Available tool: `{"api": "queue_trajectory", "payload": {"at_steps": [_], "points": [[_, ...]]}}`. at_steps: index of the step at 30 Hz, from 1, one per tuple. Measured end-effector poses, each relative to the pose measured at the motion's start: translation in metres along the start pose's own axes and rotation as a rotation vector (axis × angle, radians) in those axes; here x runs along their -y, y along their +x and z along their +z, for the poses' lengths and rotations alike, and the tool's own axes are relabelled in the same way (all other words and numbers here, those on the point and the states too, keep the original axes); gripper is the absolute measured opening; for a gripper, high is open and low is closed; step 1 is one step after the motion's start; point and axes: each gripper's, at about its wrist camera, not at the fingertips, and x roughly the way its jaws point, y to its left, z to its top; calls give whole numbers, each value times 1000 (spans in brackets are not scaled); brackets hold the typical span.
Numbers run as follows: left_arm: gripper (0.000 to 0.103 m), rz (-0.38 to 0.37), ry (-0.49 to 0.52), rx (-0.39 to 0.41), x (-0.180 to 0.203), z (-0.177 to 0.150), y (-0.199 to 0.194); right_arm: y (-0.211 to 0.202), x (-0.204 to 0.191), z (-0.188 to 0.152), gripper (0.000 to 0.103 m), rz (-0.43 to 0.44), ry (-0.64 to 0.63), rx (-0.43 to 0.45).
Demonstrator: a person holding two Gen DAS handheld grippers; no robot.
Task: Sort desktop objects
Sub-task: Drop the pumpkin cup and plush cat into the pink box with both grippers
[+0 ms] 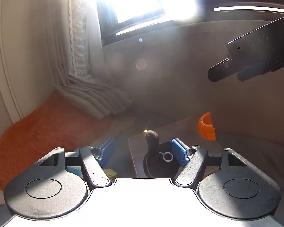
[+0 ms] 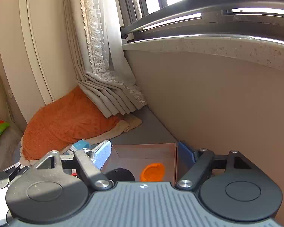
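My left gripper is open, its blue pads wide apart. A black crocheted duck with a white ring sits between and just beyond them, in a brown cardboard box. An orange crocheted piece stands further right. My right gripper is open above the same box; the orange piece and the black duck lie inside below it. The right gripper also shows at the upper right of the left wrist view.
An orange blanket and a beige towel lie to the left on the grey surface, under a curtain. A beige wall under the window sill runs along the right. A blue packet lies left of the box.
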Motion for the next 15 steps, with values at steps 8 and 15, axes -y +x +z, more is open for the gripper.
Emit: {"api": "queue_trajectory", "payload": {"at_steps": [8, 15], "points": [[90, 27, -60, -267, -41, -111, -18, 42, -23, -91, 89, -68, -112, -242], [94, 101, -256, -326, -91, -161, -29, 62, -84, -103, 89, -38, -280, -254]]}}
